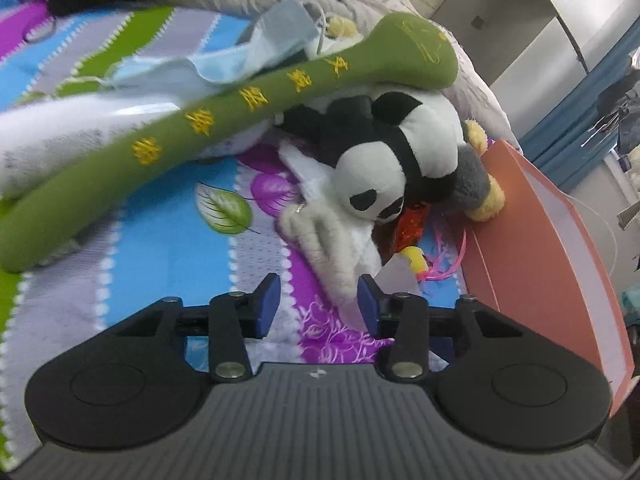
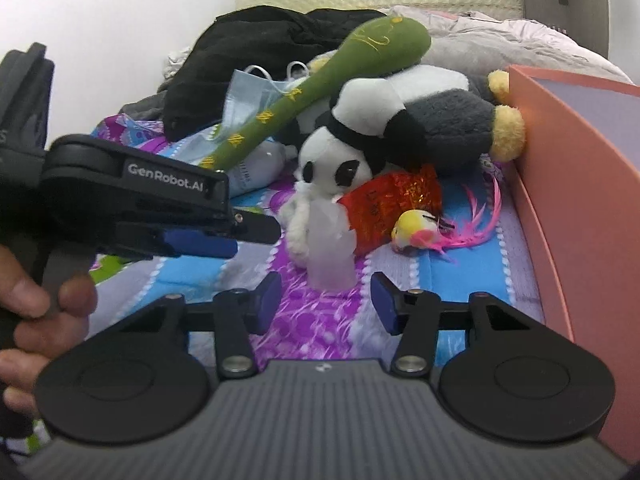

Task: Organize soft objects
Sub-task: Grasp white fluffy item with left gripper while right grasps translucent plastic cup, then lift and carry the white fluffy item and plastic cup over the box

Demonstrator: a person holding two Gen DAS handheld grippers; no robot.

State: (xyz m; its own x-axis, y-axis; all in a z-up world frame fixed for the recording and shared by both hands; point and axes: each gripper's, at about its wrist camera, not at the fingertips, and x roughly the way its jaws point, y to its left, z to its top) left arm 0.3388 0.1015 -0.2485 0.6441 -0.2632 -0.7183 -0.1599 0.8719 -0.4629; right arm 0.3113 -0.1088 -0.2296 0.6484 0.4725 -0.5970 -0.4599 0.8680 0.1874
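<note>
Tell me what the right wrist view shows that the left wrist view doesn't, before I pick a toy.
Only the right wrist view shows the left gripper from the side with the hand holding it, and the right gripper open over the bedspread.

Only the left wrist view shows the blue curtain and the white plush wing reaching between the left gripper's fingers.

Both show the panda plush, green plush club, pink box, red packet, feathered bird toy and face mask.
</note>
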